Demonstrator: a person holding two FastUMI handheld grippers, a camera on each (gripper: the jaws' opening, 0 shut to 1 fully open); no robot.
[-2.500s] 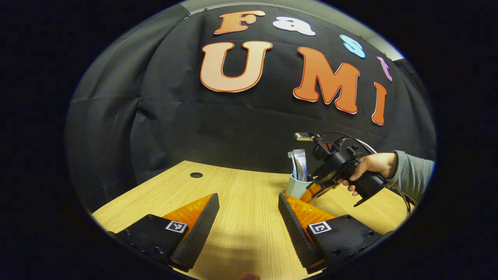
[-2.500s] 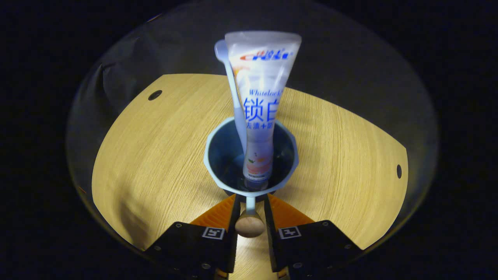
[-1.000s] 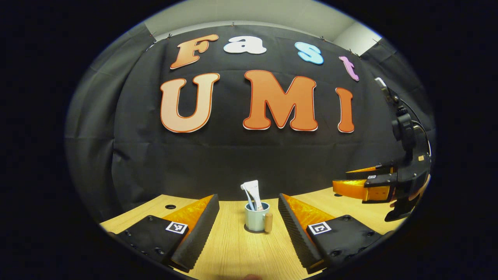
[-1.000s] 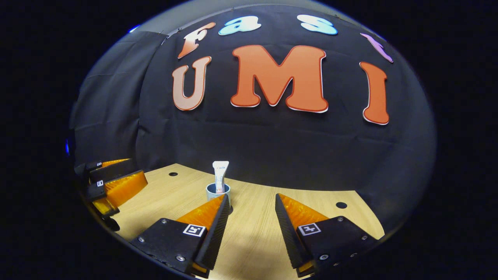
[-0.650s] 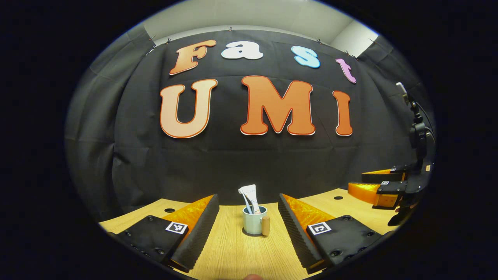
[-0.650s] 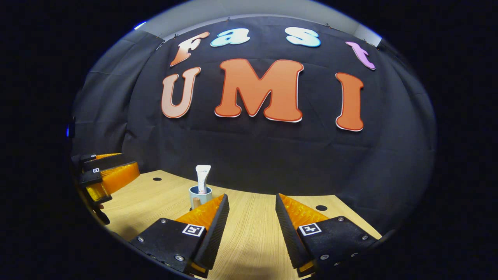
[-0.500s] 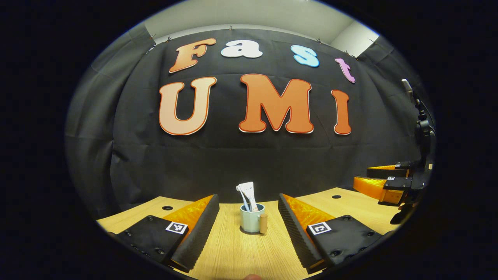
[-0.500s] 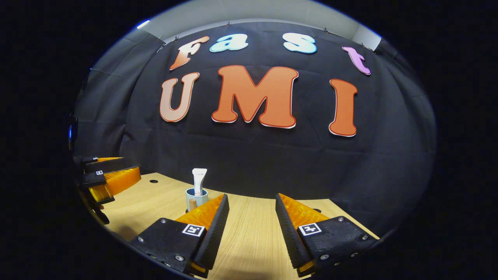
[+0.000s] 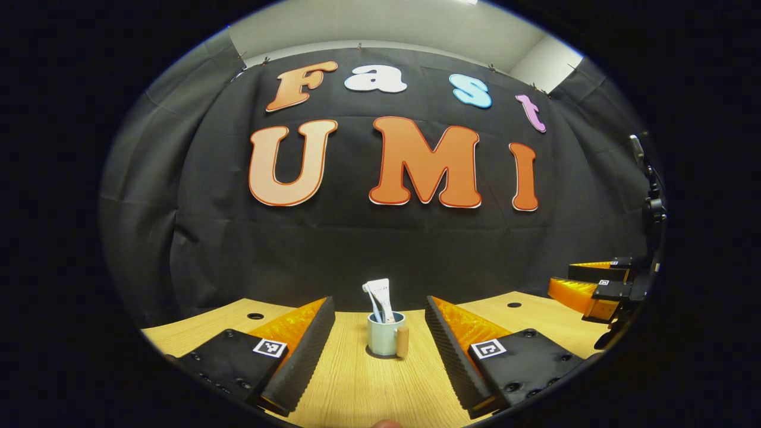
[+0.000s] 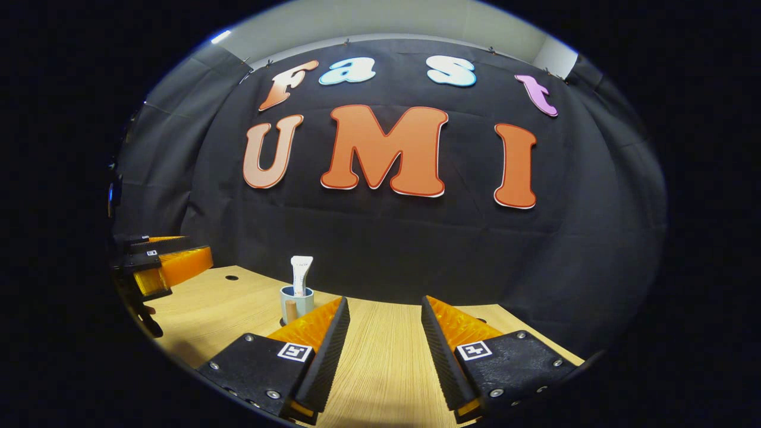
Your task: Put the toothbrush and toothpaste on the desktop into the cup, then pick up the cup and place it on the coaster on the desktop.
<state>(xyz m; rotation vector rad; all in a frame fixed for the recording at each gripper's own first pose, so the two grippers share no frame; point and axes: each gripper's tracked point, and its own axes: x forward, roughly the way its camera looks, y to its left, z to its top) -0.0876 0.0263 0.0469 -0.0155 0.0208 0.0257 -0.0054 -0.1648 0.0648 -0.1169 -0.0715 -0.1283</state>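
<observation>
At centre frame, our mug [image 9: 384,337] holds toothbrush [image 9: 374,304] and toothpaste tube [image 9: 382,299]; both grippers spread, empty; coaster unseen, placement unconfirmed.

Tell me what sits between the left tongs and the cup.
Nothing: in the left gripper view, bare wooden desktop runs from the open left tongs to the cup, which holds the toothbrush and toothpaste.

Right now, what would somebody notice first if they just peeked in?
Probably the pale cup standing alone mid-desk, with a toothpaste tube and toothbrush poking out of it. Next, the left gripper open in front of it, and the right gripper open too, off to the cup's right.
</observation>
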